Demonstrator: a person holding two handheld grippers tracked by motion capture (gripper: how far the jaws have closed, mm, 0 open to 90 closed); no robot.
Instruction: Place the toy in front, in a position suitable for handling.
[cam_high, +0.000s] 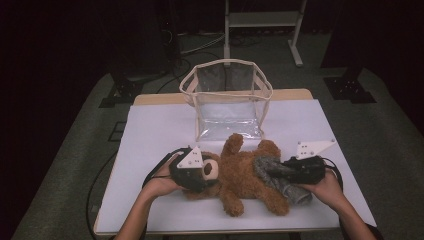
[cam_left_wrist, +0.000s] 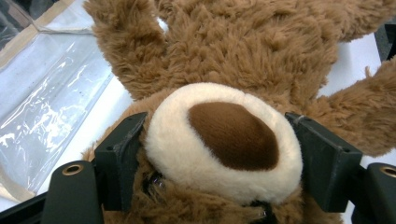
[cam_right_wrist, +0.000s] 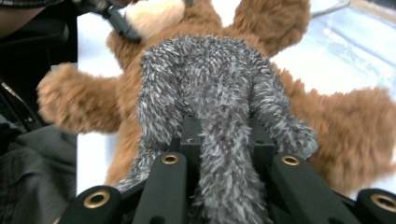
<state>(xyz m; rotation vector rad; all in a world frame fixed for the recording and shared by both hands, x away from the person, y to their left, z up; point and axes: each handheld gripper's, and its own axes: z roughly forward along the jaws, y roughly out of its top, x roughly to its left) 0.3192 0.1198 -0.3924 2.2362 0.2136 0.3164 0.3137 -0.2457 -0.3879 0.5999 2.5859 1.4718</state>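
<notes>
My left gripper (cam_left_wrist: 224, 154) is clamped on the cream muzzle of the brown plush teddy bear (cam_high: 240, 175), one jaw either side of the snout, pads pressed into the pile. My right gripper (cam_right_wrist: 223, 154) is closed on a fold of the grey shaggy fabric garment (cam_right_wrist: 205, 93) that lies over the bear's lower half; the cloth bunches between the jaws.

The bear lies on its back across the near middle of the white table (cam_high: 150, 130), head to the left, legs to the right. The clear plastic bag with cream trim (cam_high: 227, 100) stands open just beyond it, on the far side.

Risks, as I judge them:
- Muzzle is round and soft; under pull it could squeeze out of the left jaws and the head would drop.
- Right grip holds only a pinch of pile; a tug may slip off, or drag the whole bear instead of moving the cloth.
- Pulling both ways unevenly could swing a limb into the bag and tip it.
</notes>
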